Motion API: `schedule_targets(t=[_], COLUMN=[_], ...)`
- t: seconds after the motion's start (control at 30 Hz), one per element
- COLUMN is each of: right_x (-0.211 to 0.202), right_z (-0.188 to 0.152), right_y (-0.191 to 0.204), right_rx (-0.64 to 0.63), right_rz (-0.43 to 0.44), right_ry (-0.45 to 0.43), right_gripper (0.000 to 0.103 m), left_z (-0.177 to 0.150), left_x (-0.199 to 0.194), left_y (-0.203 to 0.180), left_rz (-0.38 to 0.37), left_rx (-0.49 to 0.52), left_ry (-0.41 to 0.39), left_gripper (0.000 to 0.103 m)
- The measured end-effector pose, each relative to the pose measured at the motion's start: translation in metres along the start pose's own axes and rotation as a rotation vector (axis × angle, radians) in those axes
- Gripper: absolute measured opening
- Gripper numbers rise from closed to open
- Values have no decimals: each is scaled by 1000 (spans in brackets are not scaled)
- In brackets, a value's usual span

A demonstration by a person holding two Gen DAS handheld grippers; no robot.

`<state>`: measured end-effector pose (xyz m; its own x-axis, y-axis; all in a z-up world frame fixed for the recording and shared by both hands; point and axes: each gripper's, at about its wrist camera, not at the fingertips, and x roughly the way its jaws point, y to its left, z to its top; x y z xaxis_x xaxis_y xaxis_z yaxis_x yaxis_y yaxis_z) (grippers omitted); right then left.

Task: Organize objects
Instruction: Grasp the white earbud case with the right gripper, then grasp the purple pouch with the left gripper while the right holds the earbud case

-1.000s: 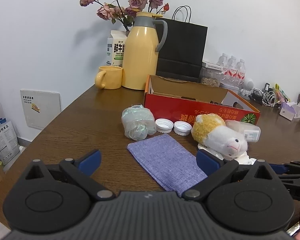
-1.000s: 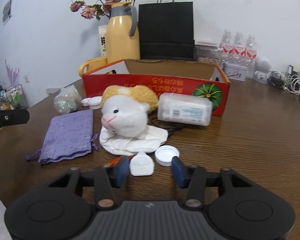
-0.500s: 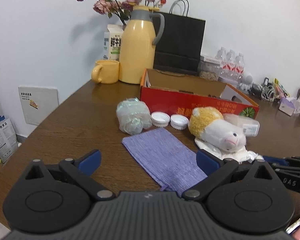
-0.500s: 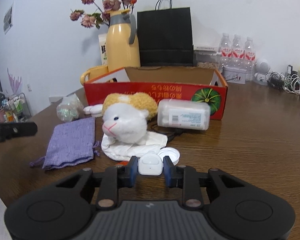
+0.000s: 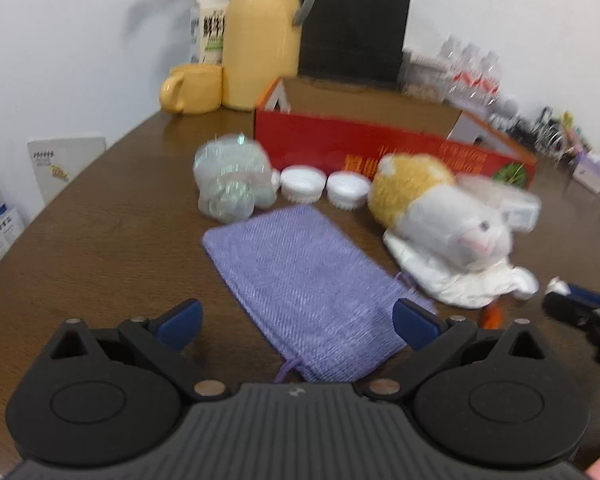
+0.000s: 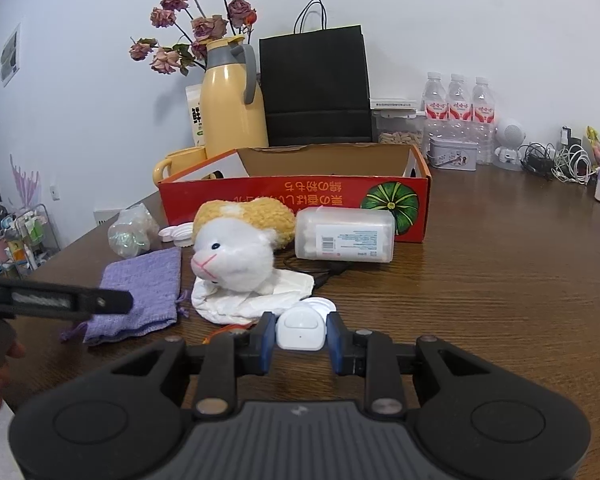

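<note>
Left wrist view: left gripper [image 5: 298, 320] jaws wide apart, nothing gripped, poised over the near end of the flat lilac woven drawstring pouch [image 5: 300, 284], whose long axis runs away toward the red cardboard box [image 5: 380, 148] across the brown wooden table [image 5: 100, 248]. Right wrist view: right gripper [image 6: 302, 338] has just been closing and clamps the small white rounded plastic device [image 6: 300, 328] at the table's near edge, the box straight ahead beyond the white-and-yellow plush toy [image 6: 240, 252]; this hand looks readier for the box.
</note>
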<state>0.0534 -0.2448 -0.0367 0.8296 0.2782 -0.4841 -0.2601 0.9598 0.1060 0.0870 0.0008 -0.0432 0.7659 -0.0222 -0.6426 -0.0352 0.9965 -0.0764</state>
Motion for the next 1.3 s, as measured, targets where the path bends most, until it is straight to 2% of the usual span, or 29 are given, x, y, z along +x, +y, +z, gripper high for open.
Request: schedule_targets(t=[0.07,0.17,0.4,0.47,0.57,0.63,0.67,0.77,0.83,0.9,1.0,1.3], right_x=[0,0,0,0,-1,-1,-1,-1,-1,-2,-4,-9], right_z=[-1,-1,-2,-2,-3,-3,-3,-3,-3,-3,-3,13], right_y=[-2,-3,-2,-2,-2,-2,-2,-2,-2,-2,-2,4], right_rx=[5,11,19,19,19,18,18,18,18,17,14,-13], right_rz=[0,2,10,9,8,10,10,11,10,10,13,25], right_ry=[-1,0,-1,-2,-2,-2,-3,-3,-3,-5,-14,-76], right_gripper=[26,26,26,26,26,26,26,26,26,26,26,26], left_z=[-5,-9,-13,-14,-16,-17,-18,-19,-19,-19,-20,-8], left_x=[4,4,2,0,-4,-7,-7,-9,-11,-12,-18,-56], left_y=[-6,-9,-11,-11,-15,-18,-20,-21,-22,-22,-21,-26], left_rz=[39,51,38,24,-1,-22,-27,-54,-77,-97,-123,-144], left_rx=[38,48,68,75,89,106,109,117,117,116,124,172], left_ry=[-13,-35,-54,-65,-77,-86,-89,-95,-95,-91,-100,-268], left_gripper=[103,103,103,99,83,68,66,49,27,18,15,15])
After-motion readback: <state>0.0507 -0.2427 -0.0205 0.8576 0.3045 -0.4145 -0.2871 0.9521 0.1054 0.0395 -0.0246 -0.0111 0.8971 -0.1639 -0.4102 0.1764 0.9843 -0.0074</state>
